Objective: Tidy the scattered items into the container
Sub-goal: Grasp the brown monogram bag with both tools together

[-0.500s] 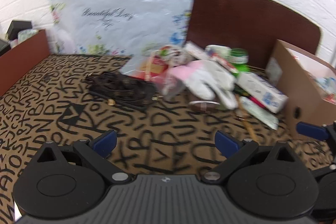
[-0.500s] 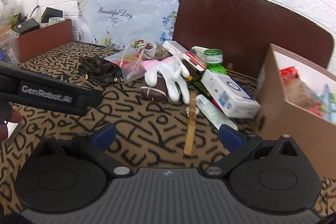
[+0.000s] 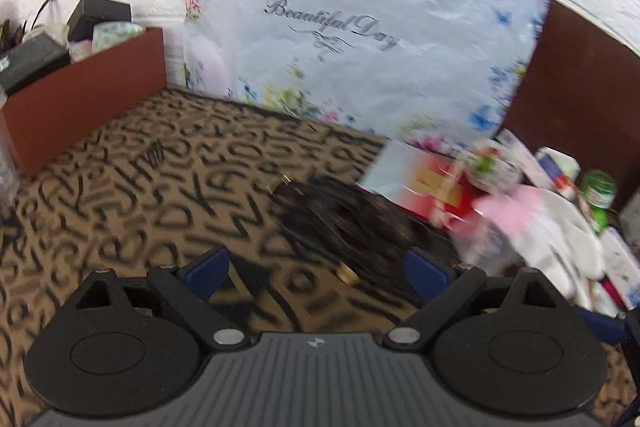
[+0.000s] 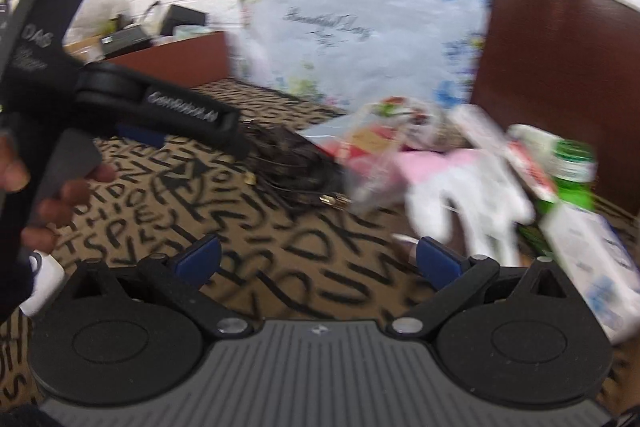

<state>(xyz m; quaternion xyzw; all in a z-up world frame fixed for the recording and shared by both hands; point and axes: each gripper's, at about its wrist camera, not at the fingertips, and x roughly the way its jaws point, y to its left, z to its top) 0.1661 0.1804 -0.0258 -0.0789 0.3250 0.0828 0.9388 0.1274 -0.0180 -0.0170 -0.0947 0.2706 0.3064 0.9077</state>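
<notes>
A tangled black strap with brass ends (image 3: pixel 356 227) lies on the lettered cloth, just ahead of my open, empty left gripper (image 3: pixel 318 269). It also shows in the right wrist view (image 4: pixel 292 167). A white glove (image 3: pixel 568 235) on a pink item, a clear bag with a red card (image 3: pixel 432 183), a green-capped bottle (image 3: pixel 598 189) and a white box (image 4: pixel 592 251) are piled to the right. My right gripper (image 4: pixel 318 259) is open and empty, with the glove (image 4: pixel 472 199) ahead to its right. The container is out of view.
A floral plastic bag (image 3: pixel 360 39) leans on the brick wall at the back. A brown board (image 3: pixel 580 99) stands behind the pile. A brown box (image 3: pixel 84 99) with dark items stands at the left. The left gripper's body (image 4: pixel 120 95) crosses the right view.
Both views have swung left and closer to the cloth. The cardboard container has left both views. The black strap now sits right in front of the left gripper. Both views are blurred by motion.
</notes>
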